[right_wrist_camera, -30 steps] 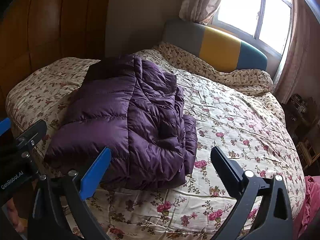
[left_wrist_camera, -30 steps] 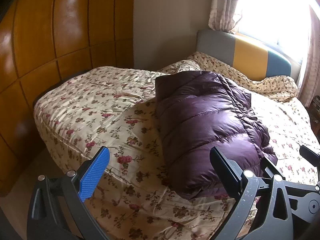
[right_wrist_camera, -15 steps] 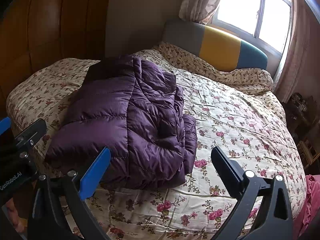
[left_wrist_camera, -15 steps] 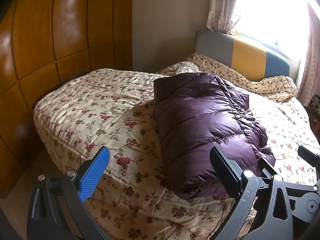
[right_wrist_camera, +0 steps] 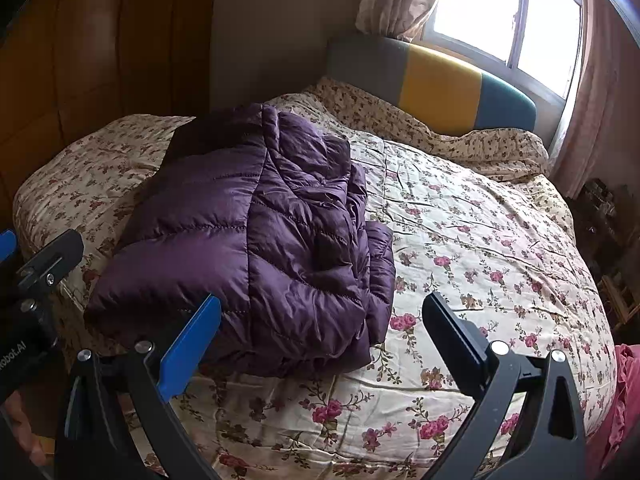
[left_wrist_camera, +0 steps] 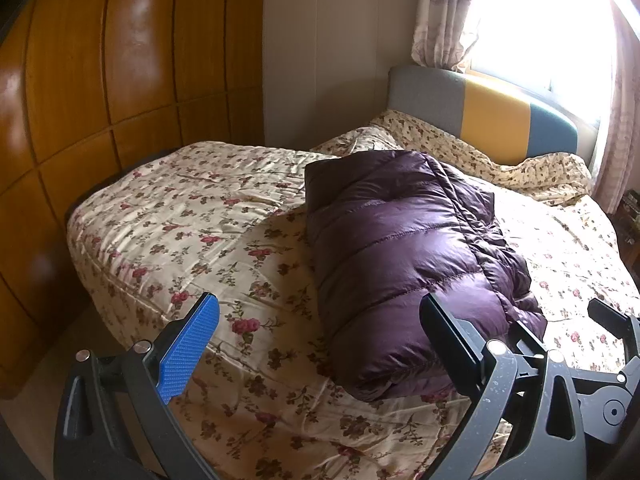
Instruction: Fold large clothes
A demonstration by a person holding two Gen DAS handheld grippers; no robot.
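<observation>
A purple quilted down jacket lies folded into a thick bundle on the flowered bedspread; it also shows in the right wrist view. My left gripper is open and empty, held above the bed's near edge just short of the jacket's near end. My right gripper is open and empty, held above the near edge of the bed in front of the jacket. The right gripper's frame shows at the lower right of the left wrist view.
The bed has a grey, yellow and blue headboard under a bright window with curtains. A wooden panelled wardrobe stands along the left. A pink cloth lies at the bed's right edge.
Both grippers have drawn back slightly from the bed and stay open. The jacket has not moved.
</observation>
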